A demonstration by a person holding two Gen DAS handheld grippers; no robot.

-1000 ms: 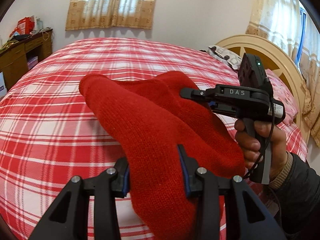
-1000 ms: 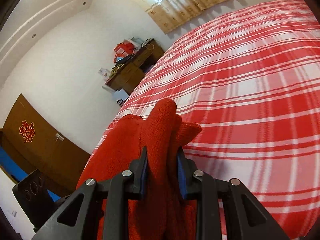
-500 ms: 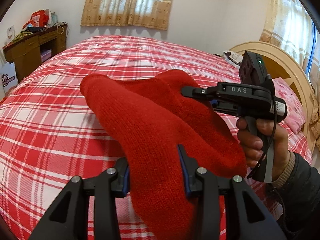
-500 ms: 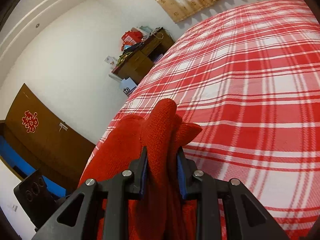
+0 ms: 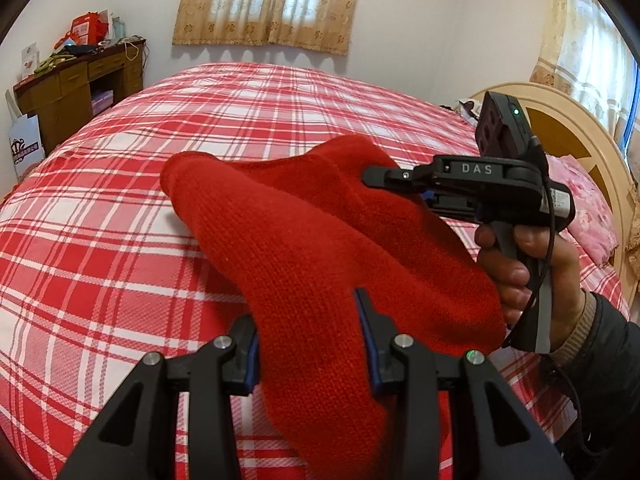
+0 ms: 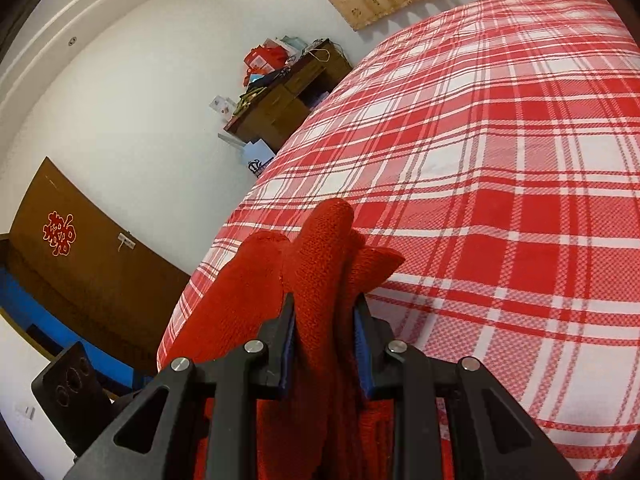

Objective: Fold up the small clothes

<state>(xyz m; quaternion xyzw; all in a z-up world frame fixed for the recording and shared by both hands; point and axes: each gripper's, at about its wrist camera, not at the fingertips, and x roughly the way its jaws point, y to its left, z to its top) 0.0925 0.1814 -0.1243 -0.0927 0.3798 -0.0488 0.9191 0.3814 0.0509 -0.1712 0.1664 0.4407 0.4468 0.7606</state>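
Observation:
A red knitted garment (image 5: 304,248) hangs in the air above the bed, held by both grippers. My left gripper (image 5: 308,344) is shut on its near edge, the knit bunched between the blue pads. My right gripper (image 6: 325,340) is shut on another bunched edge of the same red knit (image 6: 316,256). In the left wrist view the right gripper (image 5: 384,178) comes in from the right, held by a hand, its fingers clamped on the garment's far side. The lower part of the garment is hidden behind the grippers.
A bed with a red and white plaid cover (image 5: 120,208) lies below. A wooden headboard (image 5: 560,120) and a pink pillow (image 5: 588,208) are at the right. A cluttered brown desk (image 5: 80,80) stands by the left wall, and a dark wooden door (image 6: 80,256) behind.
Both grippers have kept their hold on the red garment. The views have shifted a little, showing more of the desk and far wall; the garment hangs much as before.

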